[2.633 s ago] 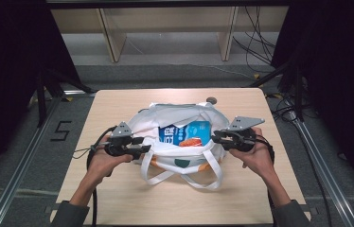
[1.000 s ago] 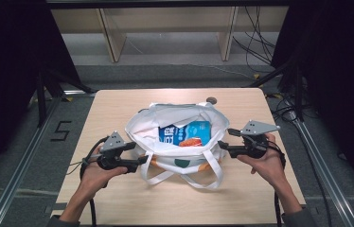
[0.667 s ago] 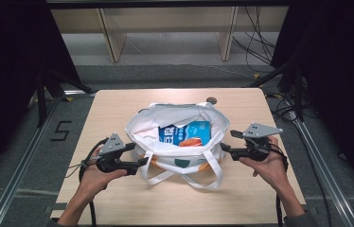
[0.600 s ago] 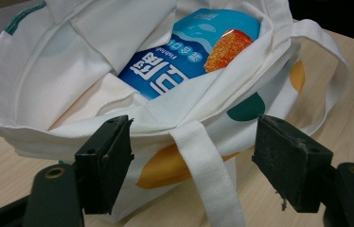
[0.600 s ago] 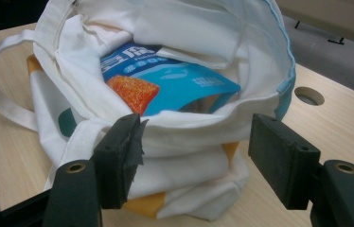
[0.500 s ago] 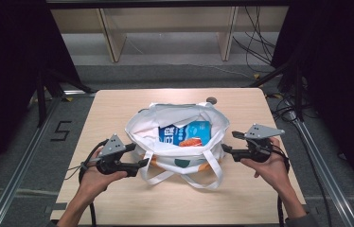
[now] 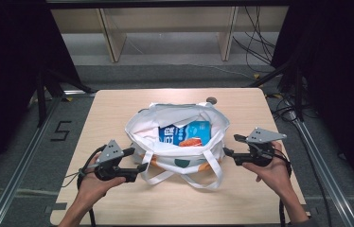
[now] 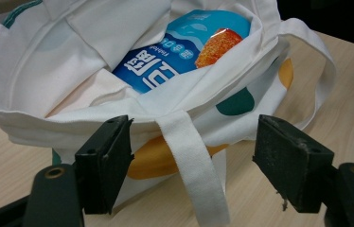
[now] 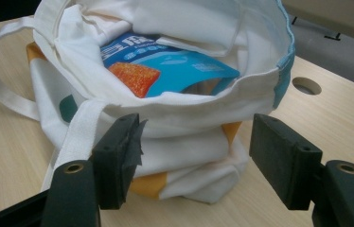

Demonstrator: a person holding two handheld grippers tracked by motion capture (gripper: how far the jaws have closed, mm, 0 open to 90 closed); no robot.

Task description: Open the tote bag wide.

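A white tote bag sits near the middle of the bench, its mouth wide open and its fabric slumped into folds. Inside lies a blue snack packet with an orange picture on it, resting flat against the bag's lining and seen through the open mouth. Two white handle straps spill out of the bag toward the near edge of the bench and lie loose on the wood. The bag's outer side carries orange and dark green spots.

The left gripper is held just off the bag's near left corner, its jaws spread and released with nothing pressed between them; in the left gripper view one handle strap hangs down in the gap between the jaws, touching neither pad as far as can be seen. The right gripper hovers just beside the bag's right side, jaws likewise apart and holding nothing; in the right gripper view the bag's rim stands ahead of the jaws.

A round hole is cut into the bench near its far edge, just behind the bag. Beyond the bench stands a pale wooden shelf frame, and dark cables trail over the floor at the far right. A "5" mark lies on the floor left of the bench.
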